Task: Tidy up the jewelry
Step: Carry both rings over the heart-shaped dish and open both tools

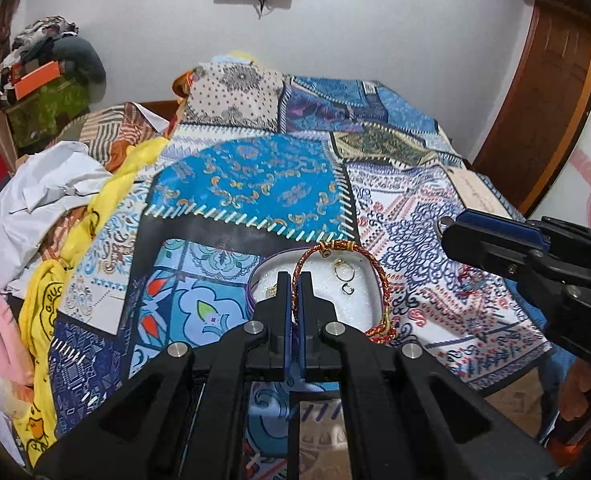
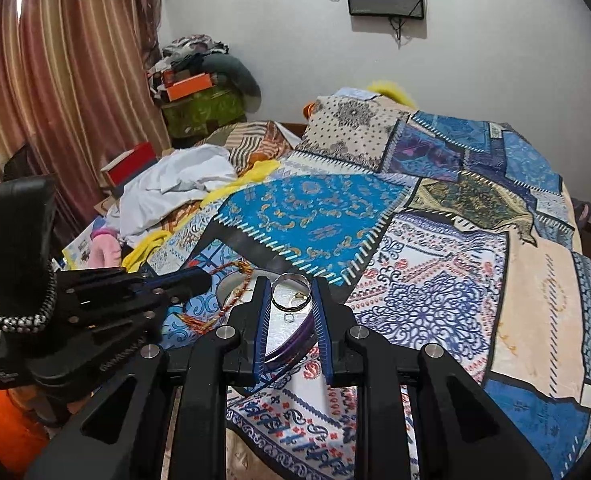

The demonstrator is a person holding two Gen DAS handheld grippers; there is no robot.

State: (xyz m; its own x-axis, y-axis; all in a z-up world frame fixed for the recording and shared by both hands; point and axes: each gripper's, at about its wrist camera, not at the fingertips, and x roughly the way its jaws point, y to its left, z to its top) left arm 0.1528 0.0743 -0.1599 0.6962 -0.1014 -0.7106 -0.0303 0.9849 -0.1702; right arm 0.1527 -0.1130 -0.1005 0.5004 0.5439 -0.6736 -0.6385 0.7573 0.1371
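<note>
A patchwork-covered bed [image 1: 255, 184] carries a white tray [image 1: 359, 300] holding small rings [image 1: 341, 270]. Left gripper [image 1: 295, 280] fingers pinch a red-gold cord bracelet [image 1: 371, 276]; right gripper [image 2: 291, 292] fingers clamp a silver ring [image 2: 289, 292]. Both await placement.

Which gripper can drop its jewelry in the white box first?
Probably the left gripper. It pinches the red-and-gold bracelet, which already hangs right over the white box. The right gripper holds a silver ring and looks a little farther back.

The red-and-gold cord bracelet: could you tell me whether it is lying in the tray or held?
Held. The shut left tool pinches the cord bracelet, whose loop hangs over the white tray.
</note>
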